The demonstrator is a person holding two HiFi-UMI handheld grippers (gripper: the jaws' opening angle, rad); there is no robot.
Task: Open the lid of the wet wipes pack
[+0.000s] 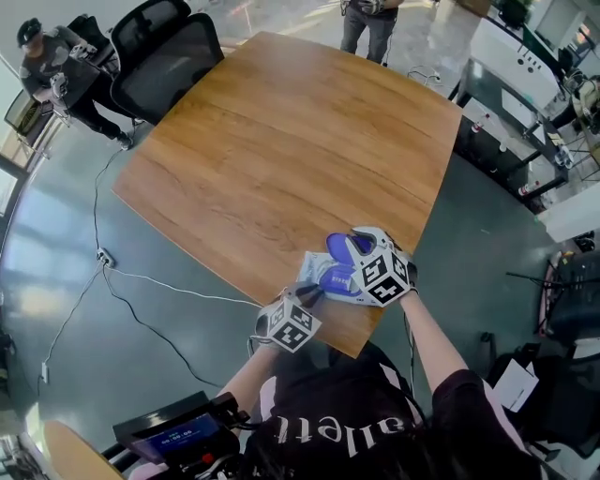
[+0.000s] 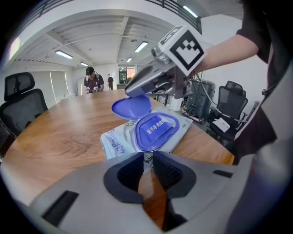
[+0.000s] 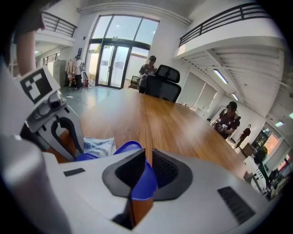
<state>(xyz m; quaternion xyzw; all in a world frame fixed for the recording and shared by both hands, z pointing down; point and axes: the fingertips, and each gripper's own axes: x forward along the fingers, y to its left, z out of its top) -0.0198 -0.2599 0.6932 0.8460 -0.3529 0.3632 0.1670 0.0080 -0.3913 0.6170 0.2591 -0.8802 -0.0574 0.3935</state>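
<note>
A white wet wipes pack point(image 1: 322, 274) with a blue lid frame lies near the wooden table's point(image 1: 281, 141) front edge. Its blue flap lid point(image 2: 131, 106) stands raised off the frame point(image 2: 155, 129). My right gripper point(image 3: 146, 161) is shut on the rim of that lid point(image 3: 143, 177), coming in above the pack point(image 2: 120, 142) from the right. My left gripper point(image 2: 147, 158) is shut on the pack's near edge and pins it to the table. In the head view, the left gripper point(image 1: 312, 294) sits at the pack's front left and the right gripper point(image 1: 362, 246) over its far right.
The table's front edge point(image 1: 309, 328) runs just under my grippers. Black office chairs point(image 1: 167, 58) stand at the far left corner. A seated person point(image 1: 47, 66) is far left, another stands beyond the table point(image 1: 367, 23). A cable point(image 1: 141, 281) trails on the floor.
</note>
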